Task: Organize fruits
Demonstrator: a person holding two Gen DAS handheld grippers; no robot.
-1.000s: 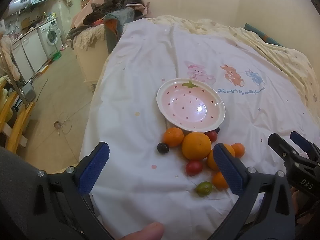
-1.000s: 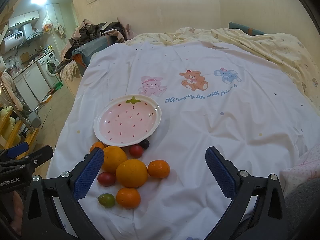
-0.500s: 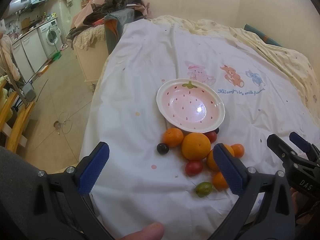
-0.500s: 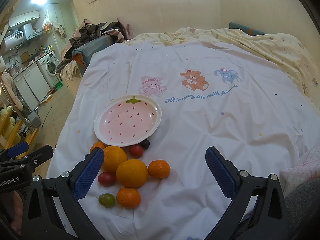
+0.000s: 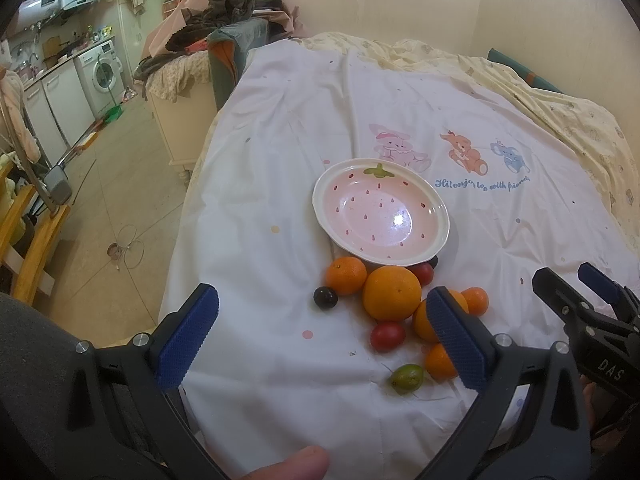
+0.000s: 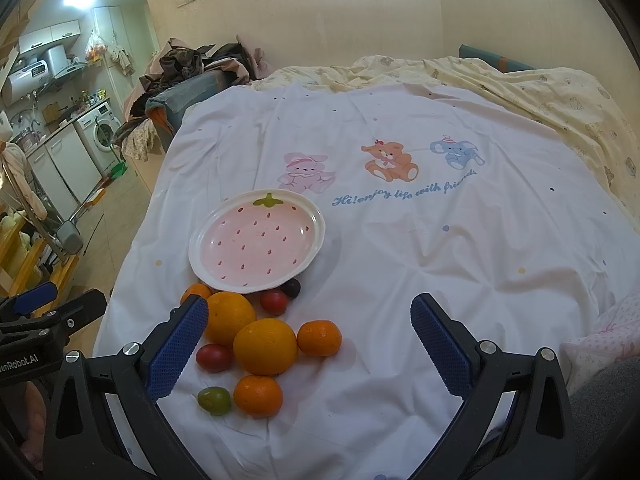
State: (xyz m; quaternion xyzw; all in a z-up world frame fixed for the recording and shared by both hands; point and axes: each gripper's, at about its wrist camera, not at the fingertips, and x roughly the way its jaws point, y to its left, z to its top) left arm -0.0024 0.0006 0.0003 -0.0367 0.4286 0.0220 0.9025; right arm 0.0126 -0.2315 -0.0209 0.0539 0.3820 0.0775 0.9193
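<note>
A pink strawberry-pattern plate point(image 5: 438, 236) point(image 6: 200, 264) lies empty on a white bed sheet. Just in front of it sits a cluster of fruit: a large orange point(image 5: 391, 293) point(image 6: 230, 317), a second large orange point(image 6: 265, 346), small tangerines point(image 5: 346, 275) point(image 6: 319, 337) point(image 6: 257, 395), red tomatoes point(image 5: 387, 335) point(image 6: 214, 357), a dark plum point(image 5: 325, 298) and a green fruit point(image 5: 406, 377) point(image 6: 215, 400). My left gripper point(image 5: 320, 338) is open and empty, hovering before the fruit. My right gripper point(image 6: 310, 346) is open and empty above the cluster's right side.
The white sheet point(image 6: 420, 248) has cartoon animals and blue writing beyond the plate. A yellow quilt point(image 6: 560, 92) lies at the far right. The bed's left edge drops to the floor point(image 5: 104, 200); a clothes pile point(image 5: 224, 8) sits past the bed's far corner.
</note>
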